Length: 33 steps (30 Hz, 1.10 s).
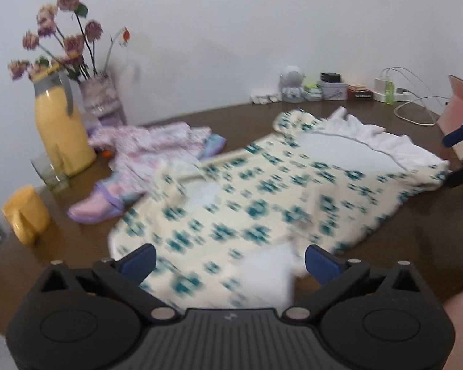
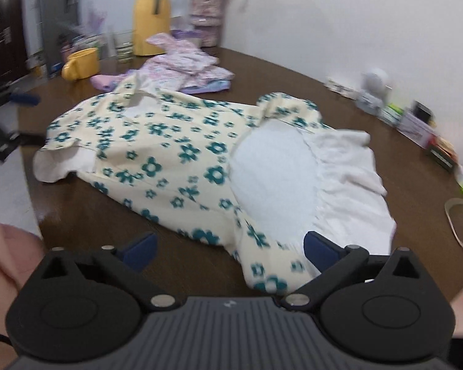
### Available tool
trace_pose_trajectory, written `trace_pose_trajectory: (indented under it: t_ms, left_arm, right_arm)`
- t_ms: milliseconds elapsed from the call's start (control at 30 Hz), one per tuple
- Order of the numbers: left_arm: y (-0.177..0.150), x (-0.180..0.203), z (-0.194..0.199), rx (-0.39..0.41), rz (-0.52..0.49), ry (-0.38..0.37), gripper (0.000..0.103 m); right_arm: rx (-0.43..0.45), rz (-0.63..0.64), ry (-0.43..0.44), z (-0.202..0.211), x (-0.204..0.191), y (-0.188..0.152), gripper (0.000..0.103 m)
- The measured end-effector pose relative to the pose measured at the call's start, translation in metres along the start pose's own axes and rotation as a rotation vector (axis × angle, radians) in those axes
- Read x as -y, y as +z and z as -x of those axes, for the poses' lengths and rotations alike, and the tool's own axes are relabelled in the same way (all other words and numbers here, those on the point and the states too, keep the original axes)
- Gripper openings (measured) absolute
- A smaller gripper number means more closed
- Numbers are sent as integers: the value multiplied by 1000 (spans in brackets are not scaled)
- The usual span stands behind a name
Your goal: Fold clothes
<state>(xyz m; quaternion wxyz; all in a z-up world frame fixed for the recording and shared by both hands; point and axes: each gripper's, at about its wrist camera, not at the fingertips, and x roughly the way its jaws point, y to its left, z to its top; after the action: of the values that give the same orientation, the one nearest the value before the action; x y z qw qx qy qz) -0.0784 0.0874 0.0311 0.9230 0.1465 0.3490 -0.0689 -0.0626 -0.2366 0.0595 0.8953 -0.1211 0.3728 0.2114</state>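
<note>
L gripper: jaws wide, released; floral garment hem lies between our fingers | R gripper: also released; a sleeve runs near its right finger | garment spread mid brown table; pink clothes pile far left
</note>
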Motion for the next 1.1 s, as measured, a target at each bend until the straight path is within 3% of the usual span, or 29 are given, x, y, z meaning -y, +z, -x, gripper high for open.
trace_pose_trajectory:
  t_ms: [200,500,567,633,867,1100]
  left_arm:
    - [-14,22,18,10,40,-12,103]
    - [-24,27,25,-32,-43,15,98]
    - [-26,24,24,-50,-83,38,98]
    - [-28,23,23,-66,-120,55,95]
    - [-23,26,7,-99,-220,42,78]
    - [-17,29,-7,-117,-267,39,72]
  right_arm:
    - [-1,-184,-42,-2,15,-39,103]
    - [-21,-139,-153,3,18,-55,102]
    - [-38,-111,-209,1,20,-58,97]
    - [-55,-91,-228,-1,25,-58,87]
    - [-100,111,-212,-14,20,-52,58]
    - [-134,224,-214,-36,25,-42,56]
